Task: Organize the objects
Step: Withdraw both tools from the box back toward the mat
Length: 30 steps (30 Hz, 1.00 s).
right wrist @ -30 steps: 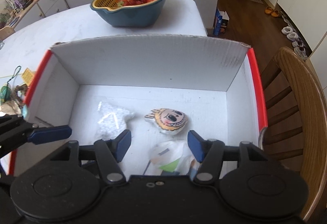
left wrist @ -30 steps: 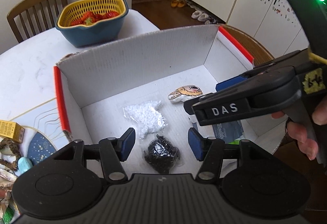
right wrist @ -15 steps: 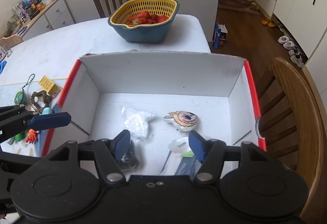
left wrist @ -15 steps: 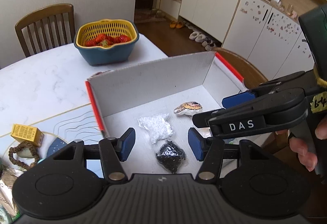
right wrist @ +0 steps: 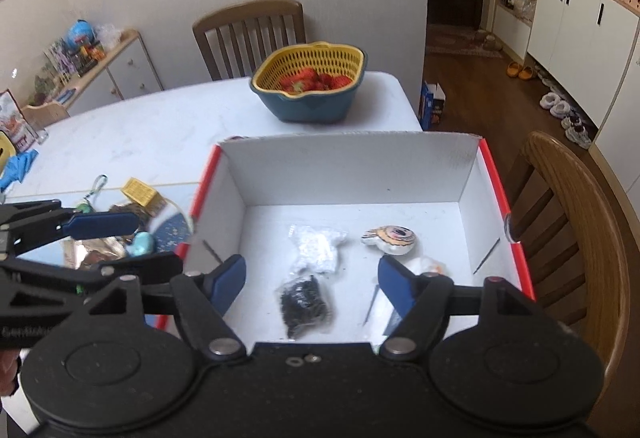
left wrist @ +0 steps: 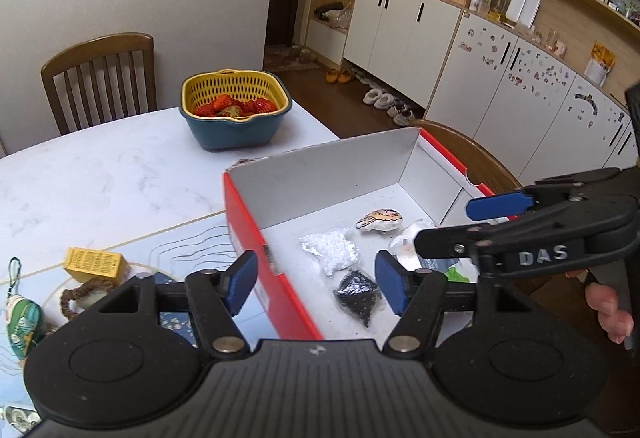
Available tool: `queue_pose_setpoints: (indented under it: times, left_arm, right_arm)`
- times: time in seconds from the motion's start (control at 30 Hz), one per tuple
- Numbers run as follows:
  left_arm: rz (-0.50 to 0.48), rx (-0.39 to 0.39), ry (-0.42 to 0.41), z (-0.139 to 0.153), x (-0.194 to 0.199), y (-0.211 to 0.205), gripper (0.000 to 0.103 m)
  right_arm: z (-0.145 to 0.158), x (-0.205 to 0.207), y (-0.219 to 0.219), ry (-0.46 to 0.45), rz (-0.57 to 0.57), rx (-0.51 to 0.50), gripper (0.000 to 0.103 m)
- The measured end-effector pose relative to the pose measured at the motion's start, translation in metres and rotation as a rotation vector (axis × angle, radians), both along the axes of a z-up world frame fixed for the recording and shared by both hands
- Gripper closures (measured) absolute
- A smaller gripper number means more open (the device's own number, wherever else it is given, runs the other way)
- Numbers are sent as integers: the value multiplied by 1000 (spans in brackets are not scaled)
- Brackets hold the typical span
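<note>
Both grippers, left [left wrist: 316,288] and right [right wrist: 312,288], gape wide and empty above a red-edged white cardboard box [right wrist: 494,178] at frame centre, holding a black bead packet [right wrist: 305,304] and white bead packet [right wrist: 318,246].

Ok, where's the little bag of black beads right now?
The black bead bag lies on the floor of the red-edged box, near its front, just in front of the white bead bag and left of the cartoon face charm.
</note>
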State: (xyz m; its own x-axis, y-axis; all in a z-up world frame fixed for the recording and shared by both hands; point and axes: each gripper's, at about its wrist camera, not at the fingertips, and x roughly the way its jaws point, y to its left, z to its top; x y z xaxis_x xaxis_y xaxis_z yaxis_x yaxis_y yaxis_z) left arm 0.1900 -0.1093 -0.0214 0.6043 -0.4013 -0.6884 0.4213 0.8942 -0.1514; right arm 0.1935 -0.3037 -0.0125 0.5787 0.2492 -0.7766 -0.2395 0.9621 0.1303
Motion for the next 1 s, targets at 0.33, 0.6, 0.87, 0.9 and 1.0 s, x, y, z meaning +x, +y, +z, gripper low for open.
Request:
queue_pose_setpoints:
  times: [0.33, 0.6, 0.87, 0.9, 1.0]
  left_arm:
    - [3, -9, -24, 7, -11, 40, 27]
    - [34, -18, -43, 9, -16, 78, 22]
    - [70, -40, -40, 3, -18, 123, 20]
    - [77, -39, -41, 3, -18, 128, 17]
    - [97, -41, -43, 0, -18, 144, 10]
  right_arm:
    - [12, -34, 31, -71, -3, 37, 17]
    - [13, -53, 76, -148, 58, 50, 5]
    - [7, -63, 106, -179, 51, 121, 4]
    - [6, -65, 111, -187, 55, 120, 3]
    - [5, -68, 125, -202, 68, 115, 3]
